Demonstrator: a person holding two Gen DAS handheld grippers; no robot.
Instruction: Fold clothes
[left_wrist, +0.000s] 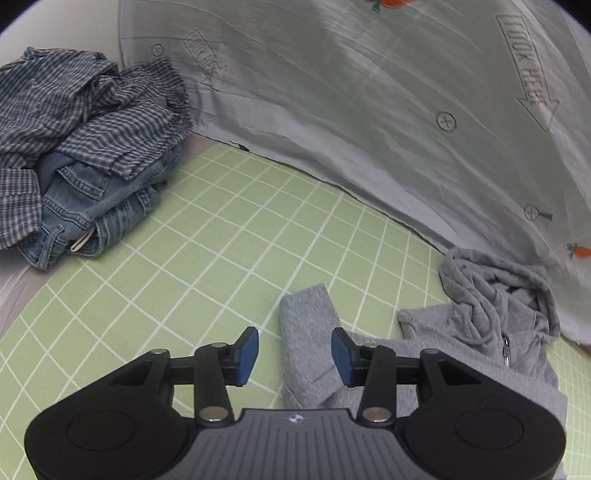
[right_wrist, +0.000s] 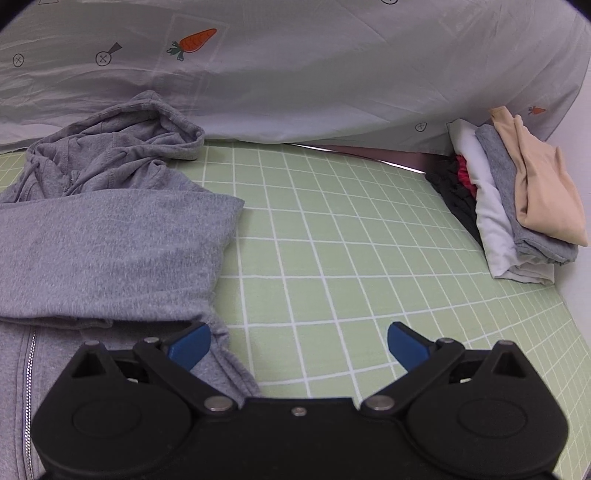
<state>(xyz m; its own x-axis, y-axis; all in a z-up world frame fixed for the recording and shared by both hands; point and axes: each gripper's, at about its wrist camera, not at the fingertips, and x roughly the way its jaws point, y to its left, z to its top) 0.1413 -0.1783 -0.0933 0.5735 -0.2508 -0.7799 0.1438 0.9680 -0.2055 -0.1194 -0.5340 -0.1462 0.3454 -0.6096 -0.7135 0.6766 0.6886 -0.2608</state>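
Left wrist view shows the left gripper (left_wrist: 294, 355) with its blue pads parted and nothing pinched; a sleeve (left_wrist: 308, 325) of the grey hoodie (left_wrist: 491, 317) lies on the mat below the gap, nearer the right-hand pad. No earlier reference is available, so only the parted stance is recorded. The sleeve is laid flat and straight, angled away from the body panel, which suggests a fold line is being set up.

Right wrist view shows the right gripper (right_wrist: 299, 345) with jaws spread wide and empty. Its left-hand pad sits over the hem edge of the hoodie (right_wrist: 110, 236); the other pad is over bare mat. No fabric is clamped.

The hoodie occupies the middle of the green grid mat (right_wrist: 332, 258), zipper (right_wrist: 29, 369) running along the front, hood (right_wrist: 162, 125) bunched at the far end against a pale printed sheet (right_wrist: 332, 74). The fabric is a soft heathered jersey, limp, holding shallow creases; a drawcord is visible near the hood.

Sorting is apparent. A crumpled pile of checked shirts and denim (left_wrist: 85, 155) sits at the far left edge of the mat, judged to be unfolded stock. A neat stack of folded garments (right_wrist: 517, 206) in beige, grey, white and dark cloth rests at the far right, judged to be finished work.
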